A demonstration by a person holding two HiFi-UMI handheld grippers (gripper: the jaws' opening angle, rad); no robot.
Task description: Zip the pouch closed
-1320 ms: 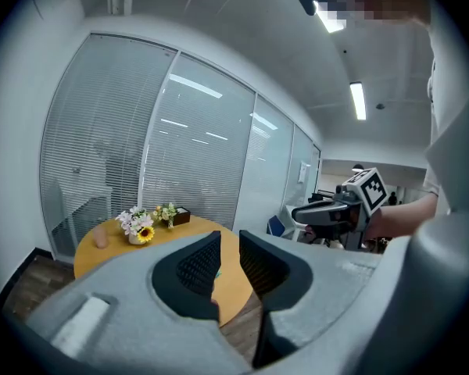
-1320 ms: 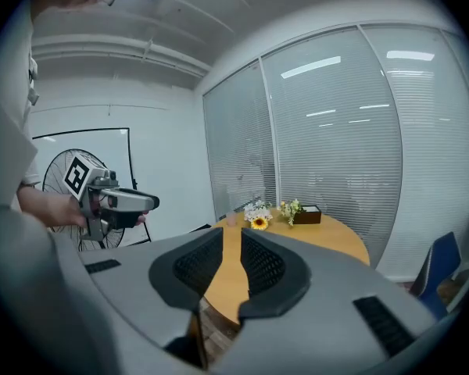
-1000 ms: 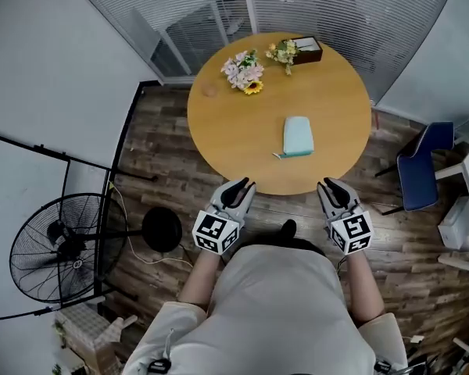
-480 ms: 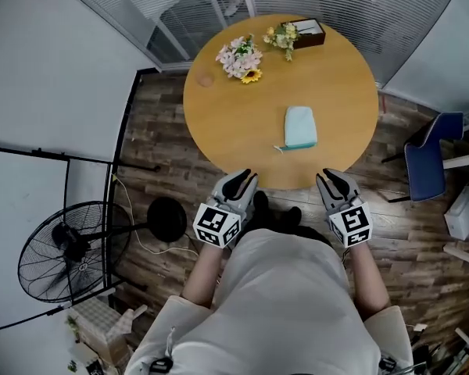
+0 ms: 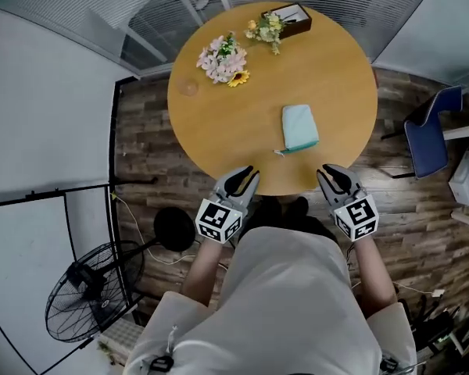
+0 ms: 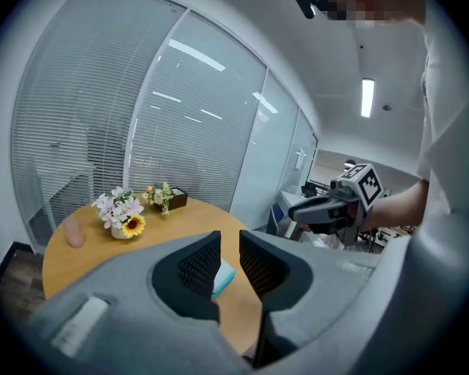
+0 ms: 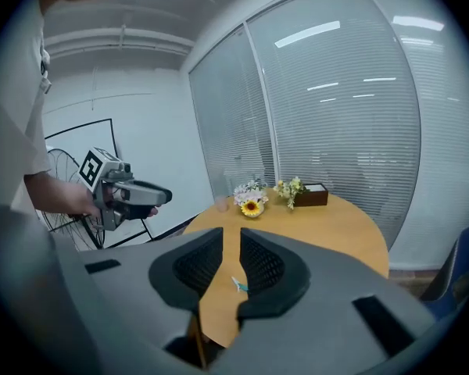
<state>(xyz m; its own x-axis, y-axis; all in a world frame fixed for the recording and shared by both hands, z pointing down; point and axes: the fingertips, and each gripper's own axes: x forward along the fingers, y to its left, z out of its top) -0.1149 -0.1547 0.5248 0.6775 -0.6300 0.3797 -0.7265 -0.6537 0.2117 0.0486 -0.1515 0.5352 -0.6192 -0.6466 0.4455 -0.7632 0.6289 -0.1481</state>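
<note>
A light teal pouch lies flat on the round wooden table, its zip pull at the near left corner. My left gripper and right gripper hover side by side just short of the table's near edge, well apart from the pouch. Each has its jaws drawn together to a thin slit with nothing between them. In the left gripper view a strip of the pouch shows through the left gripper. Through the right gripper only the teal pull shows.
A bunch of flowers, a small pink cup and a dark wooden box with flowers stand at the table's far side. A blue chair is to the right, a standing fan on the floor to the left.
The view has shifted a little toward the table, and the fan has slid down the picture. Both grippers keep their pose near the table edge. The pouch has not moved.
</note>
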